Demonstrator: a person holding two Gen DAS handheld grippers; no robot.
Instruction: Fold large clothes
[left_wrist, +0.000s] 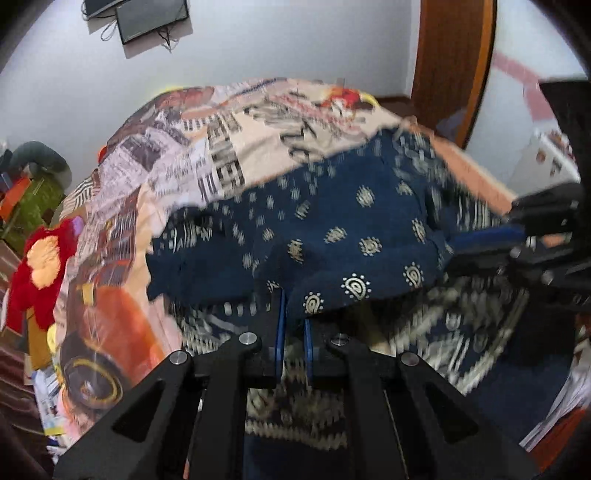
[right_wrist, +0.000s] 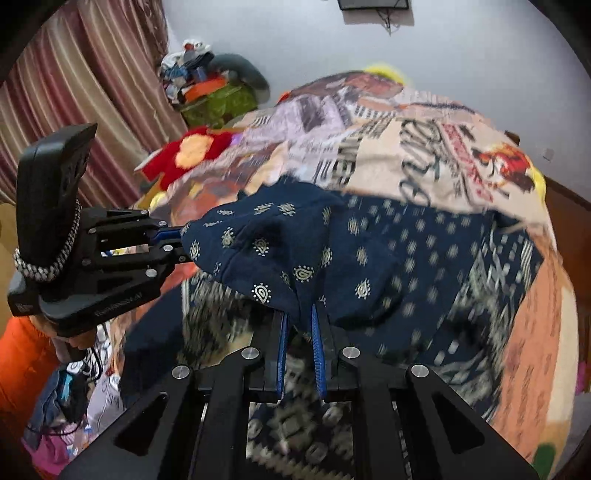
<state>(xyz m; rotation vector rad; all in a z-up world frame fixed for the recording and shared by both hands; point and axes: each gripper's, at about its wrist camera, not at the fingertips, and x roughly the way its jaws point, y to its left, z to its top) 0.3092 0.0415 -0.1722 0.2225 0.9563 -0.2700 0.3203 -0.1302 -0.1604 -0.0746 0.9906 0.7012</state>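
fabric first: the navy paisley garment (left_wrist: 332, 236) hangs between your two tools, its lifted edge running side to side from one to the other, the rest trailing ahead of both onto the bed (left_wrist: 258, 147) with the printed cover. your left hand-held gripper (left_wrist: 293, 332) has its blue pads pinched on that edge; your right hand-held gripper (right_wrist: 297, 332) is clamped on it likewise. neither is nearer, so you would probably carry the edge forward evenly.
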